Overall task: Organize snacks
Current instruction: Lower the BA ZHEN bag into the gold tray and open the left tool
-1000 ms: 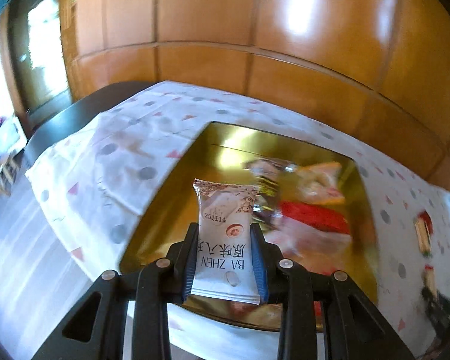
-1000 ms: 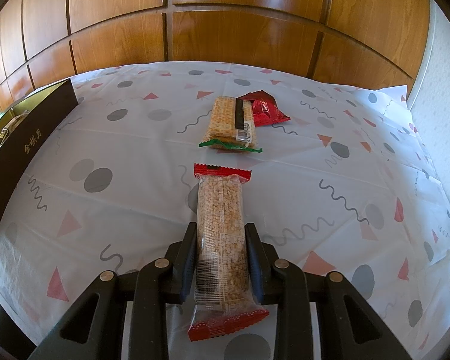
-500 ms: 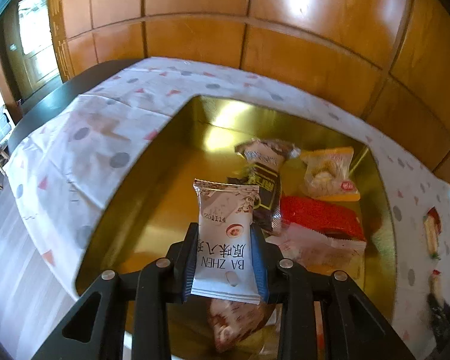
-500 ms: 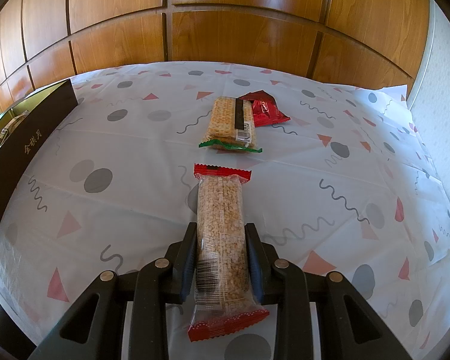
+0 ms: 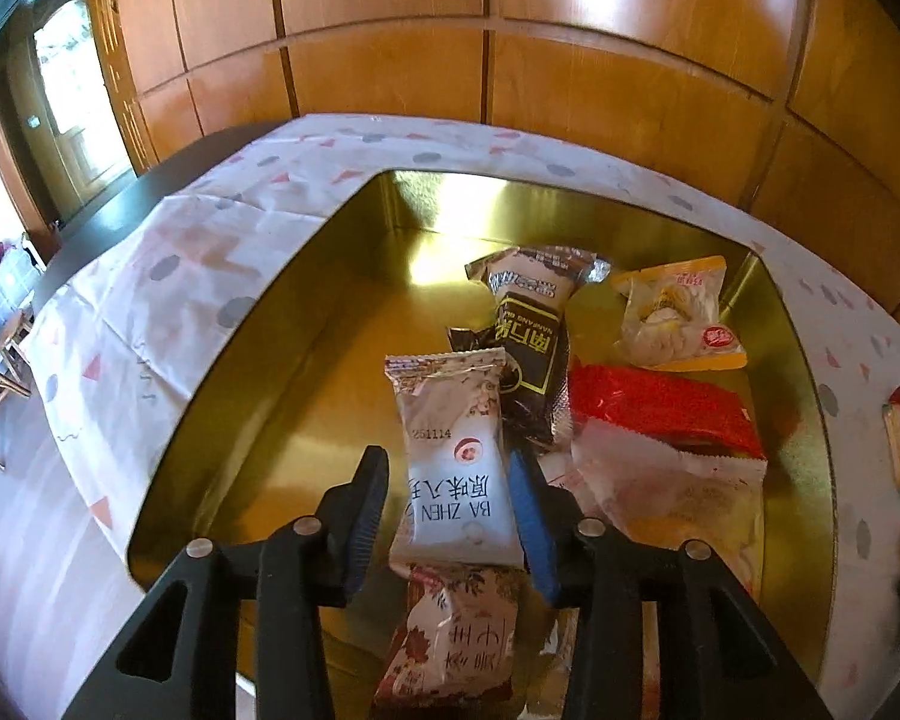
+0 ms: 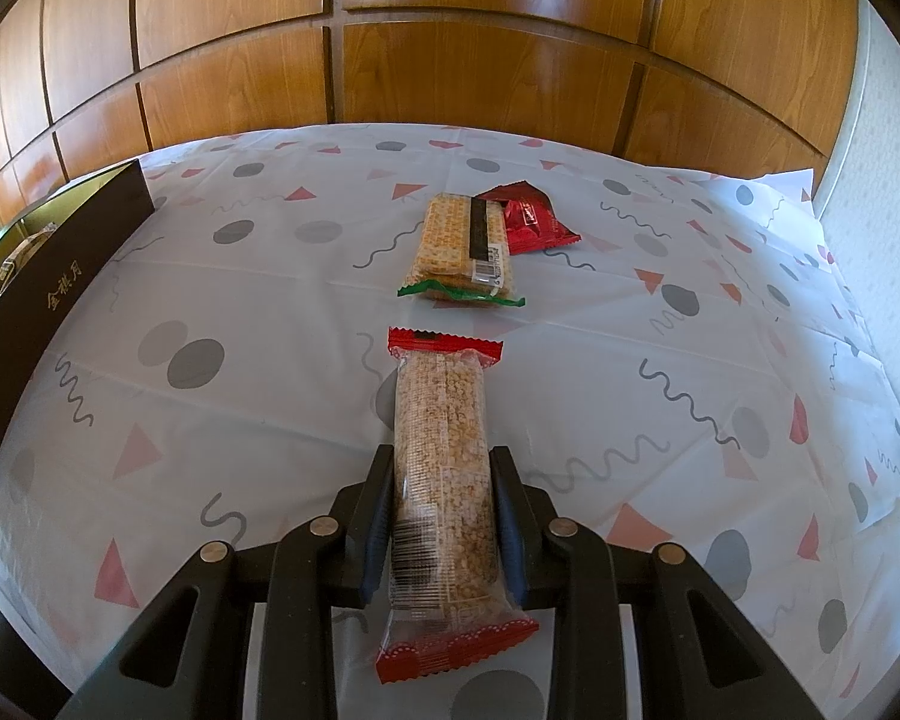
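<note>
My left gripper is over the gold tray. Its jaws stand apart, with a gap beside the left pad, and the white Ba Zhen snack packet lies loose between them, leaning on the right pad. Below it lies a brown-and-white packet. The tray also holds a black packet, a yellow packet and a red packet. My right gripper is shut on a long grain bar in a red-edged wrapper, just above the tablecloth.
A green-edged cracker pack and a small red packet lie on the patterned tablecloth ahead of the right gripper. The tray's dark outer wall stands at the left. Wooden wall panels run behind.
My left gripper moved forward over the tray, lowered, and its jaws opened, freeing the white packet. The right gripper and its bar have not moved.
</note>
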{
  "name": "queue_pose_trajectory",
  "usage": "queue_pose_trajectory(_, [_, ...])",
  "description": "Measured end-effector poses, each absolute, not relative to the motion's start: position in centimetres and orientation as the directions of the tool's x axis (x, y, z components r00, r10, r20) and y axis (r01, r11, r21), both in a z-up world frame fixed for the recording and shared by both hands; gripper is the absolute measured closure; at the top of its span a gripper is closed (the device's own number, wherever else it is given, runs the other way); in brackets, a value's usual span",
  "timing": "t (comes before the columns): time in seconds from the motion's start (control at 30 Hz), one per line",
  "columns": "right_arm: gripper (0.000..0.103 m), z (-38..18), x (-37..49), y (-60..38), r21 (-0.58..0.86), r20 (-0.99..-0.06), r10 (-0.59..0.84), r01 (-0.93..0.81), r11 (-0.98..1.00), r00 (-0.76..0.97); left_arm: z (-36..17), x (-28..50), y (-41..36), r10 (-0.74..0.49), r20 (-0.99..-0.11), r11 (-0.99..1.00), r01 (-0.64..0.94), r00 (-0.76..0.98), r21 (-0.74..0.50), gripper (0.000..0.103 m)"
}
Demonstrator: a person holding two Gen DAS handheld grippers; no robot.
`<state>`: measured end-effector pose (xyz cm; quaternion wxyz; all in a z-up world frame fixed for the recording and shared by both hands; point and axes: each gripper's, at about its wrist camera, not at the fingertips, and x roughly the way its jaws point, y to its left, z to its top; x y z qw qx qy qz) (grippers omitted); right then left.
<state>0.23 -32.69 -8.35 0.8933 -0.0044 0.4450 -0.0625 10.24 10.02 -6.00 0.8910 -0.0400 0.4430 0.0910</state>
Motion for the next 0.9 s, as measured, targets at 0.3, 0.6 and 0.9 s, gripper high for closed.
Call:
queue_pose_trajectory(0.3, [0.073, -8.3, 0.2, -32.7, -0.059, -0.793, -0.115, 0.113, 0.992, 0.598, -3.6, 8.3, 9.1, 0.126, -0.755, 0.983, -0.183, 0.643, 0.008, 0.056])
queue_pose_trajectory(0.6, [0.072, -8.3, 0.1, -32.7, -0.052, -0.796, -0.114, 0.121, 0.991, 0.595, -2.6, 6.5, 8.4, 0.102, -0.741, 0.988, -0.156, 0.664, -0.003, 0.056])
queue_pose_trajectory(0.9, [0.072, -8.3, 0.0, -33.0, -0.019, -0.809, -0.096, 0.136, 0.99, 0.579, -2.3, 5.2, 8.0, 0.092, -0.733, 0.991, -0.136, 0.674, -0.001, 0.056])
